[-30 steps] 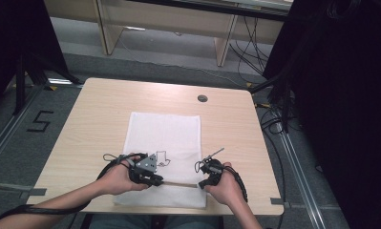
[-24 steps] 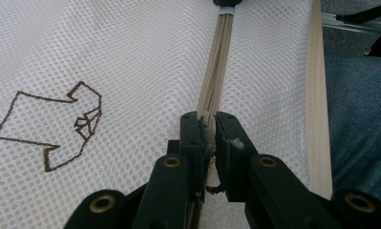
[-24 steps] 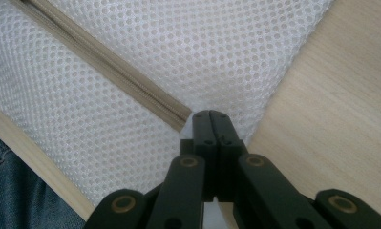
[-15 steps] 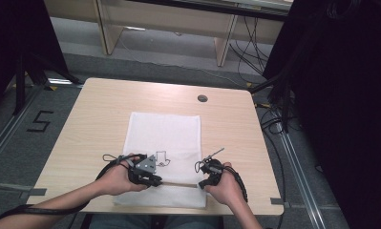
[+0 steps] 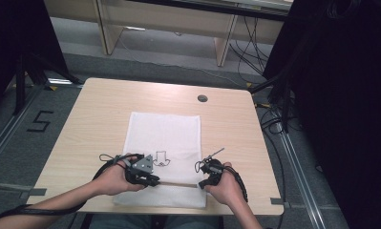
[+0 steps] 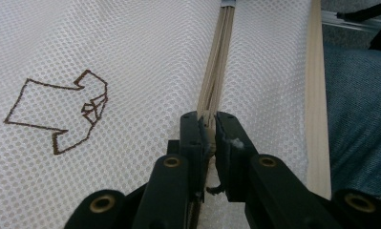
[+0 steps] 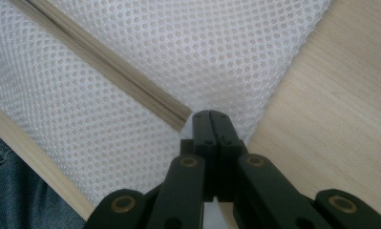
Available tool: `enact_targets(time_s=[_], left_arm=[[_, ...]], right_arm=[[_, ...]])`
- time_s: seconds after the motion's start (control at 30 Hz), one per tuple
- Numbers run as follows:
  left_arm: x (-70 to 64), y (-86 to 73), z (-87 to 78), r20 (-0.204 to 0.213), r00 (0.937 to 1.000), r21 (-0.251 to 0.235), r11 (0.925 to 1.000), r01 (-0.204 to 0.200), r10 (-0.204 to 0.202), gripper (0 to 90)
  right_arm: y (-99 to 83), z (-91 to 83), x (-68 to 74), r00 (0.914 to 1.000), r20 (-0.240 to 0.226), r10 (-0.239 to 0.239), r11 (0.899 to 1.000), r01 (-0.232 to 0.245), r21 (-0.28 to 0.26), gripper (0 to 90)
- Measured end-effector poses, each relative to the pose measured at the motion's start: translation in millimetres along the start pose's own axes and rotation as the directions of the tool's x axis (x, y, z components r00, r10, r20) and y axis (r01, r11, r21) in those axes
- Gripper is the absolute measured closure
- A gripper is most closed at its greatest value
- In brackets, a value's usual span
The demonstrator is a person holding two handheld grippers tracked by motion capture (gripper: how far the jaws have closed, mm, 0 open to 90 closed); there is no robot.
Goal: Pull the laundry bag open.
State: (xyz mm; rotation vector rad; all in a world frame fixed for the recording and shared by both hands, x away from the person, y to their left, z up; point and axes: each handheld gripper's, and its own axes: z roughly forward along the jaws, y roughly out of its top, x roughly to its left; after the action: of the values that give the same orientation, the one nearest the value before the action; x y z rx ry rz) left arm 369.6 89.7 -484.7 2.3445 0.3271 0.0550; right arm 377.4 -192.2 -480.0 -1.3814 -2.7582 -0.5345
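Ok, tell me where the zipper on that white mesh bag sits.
In the high view the zipper runs across the near end of the mesh bag, between the left gripper and the right gripper.

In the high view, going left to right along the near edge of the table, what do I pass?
Left hand → left gripper with its grey plate → beige zipper on the white mesh bag → right gripper → right hand → bare table.

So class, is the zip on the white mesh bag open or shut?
Shut where visible: the zip runs as one closed beige band across the mesh bag. The left gripper hides part.
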Motion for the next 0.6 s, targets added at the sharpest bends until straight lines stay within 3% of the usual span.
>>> enact_targets(time_s=[0.13, 0.27, 0.3, 0.33, 0.57, 0.6], left_arm=[[0.9, -1.7, -1.0, -0.004, 0.9999, 0.008, 0.9999, -0.012, 0.012, 81.8], [2.4, -3.9, -3.0, 0.008, 1.0000, -0.006, 1.0000, 0.001, -0.001, 81.8], [1.4, -4.1, -3.4, -0.005, 1.0000, 0.003, 1.0000, 0.006, -0.006, 81.8], [2.5, -4.0, -4.4, -0.009, 0.9998, 0.016, 0.9997, -0.016, 0.016, 81.8], [1.5, -4.9, -4.0, 0.004, 1.0000, -0.004, 1.0000, 0.003, -0.003, 81.8], [1.6, -4.9, -4.4, -0.006, 0.9999, 0.004, 0.9999, -0.011, 0.011, 81.8]], right_arm=[[-0.3, 0.6, -0.5, 1.0000, 0.002, -0.005, 1.000, 0.005, -0.003, 90.0], [-0.2, -0.3, 0.4, 1.0000, 0.001, 0.004, 1.000, -0.004, 0.003, 90.0], [0.0, -0.7, 0.8, 1.0000, -0.001, 0.010, 1.000, -0.010, 0.006, 90.0], [0.0, -0.7, 0.8, 0.9999, -0.001, 0.011, 1.000, -0.011, 0.007, 90.0], [-0.5, 0.6, -0.7, 1.0000, 0.002, -0.005, 1.000, 0.005, -0.005, 90.0], [-0.5, 0.4, -0.2, 1.0000, 0.001, 0.004, 1.000, -0.004, 0.001, 90.0]])
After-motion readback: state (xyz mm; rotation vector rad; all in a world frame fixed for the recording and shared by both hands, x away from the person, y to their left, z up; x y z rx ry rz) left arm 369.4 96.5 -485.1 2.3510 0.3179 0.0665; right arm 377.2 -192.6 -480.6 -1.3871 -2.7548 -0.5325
